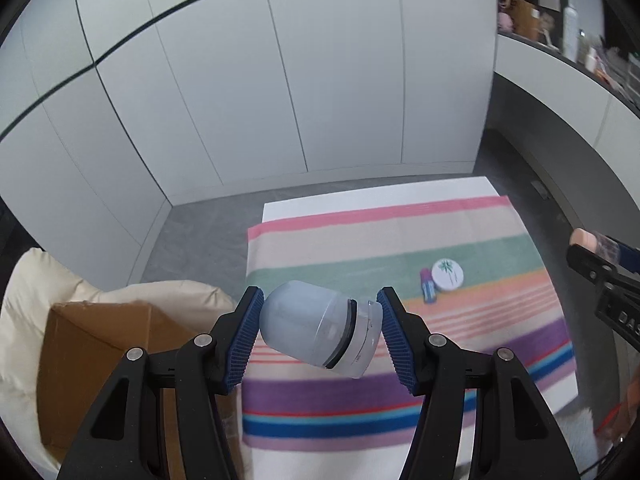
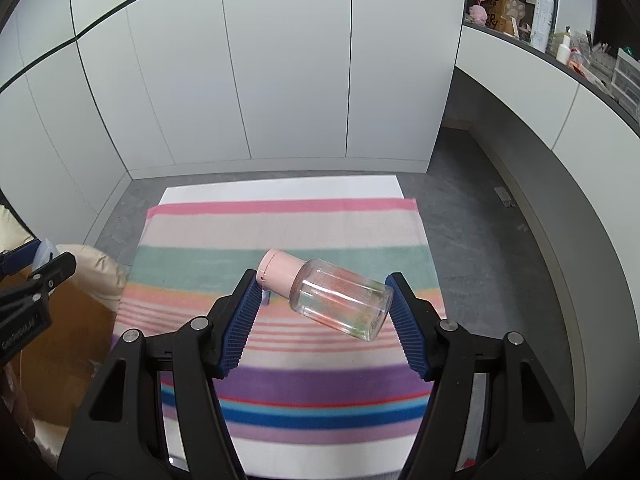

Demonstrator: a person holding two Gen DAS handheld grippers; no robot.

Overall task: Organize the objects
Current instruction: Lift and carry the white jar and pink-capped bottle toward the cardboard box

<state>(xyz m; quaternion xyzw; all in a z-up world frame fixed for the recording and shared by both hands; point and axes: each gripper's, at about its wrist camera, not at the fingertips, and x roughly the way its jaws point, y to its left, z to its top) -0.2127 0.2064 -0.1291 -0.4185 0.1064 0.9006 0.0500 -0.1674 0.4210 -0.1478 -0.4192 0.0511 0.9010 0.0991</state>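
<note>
Left gripper [image 1: 320,322]: I have it clenched on a frosted jar [image 1: 316,326], tilted, raised above the striped towel's [image 1: 400,240] left edge, beside the cardboard box [image 1: 100,344].

Right gripper [image 2: 324,300]: clamped on a clear bottle [image 2: 344,300] with pink cap, lying crosswise above the towel.

On towel: round tin [image 1: 448,274], touching a small tube [image 1: 428,286].

A white table [image 2: 280,190] carries a striped towel [image 2: 280,364], with 1 round tin [image 1: 448,274] and 1 small tube [image 1: 427,286] on it.
</note>
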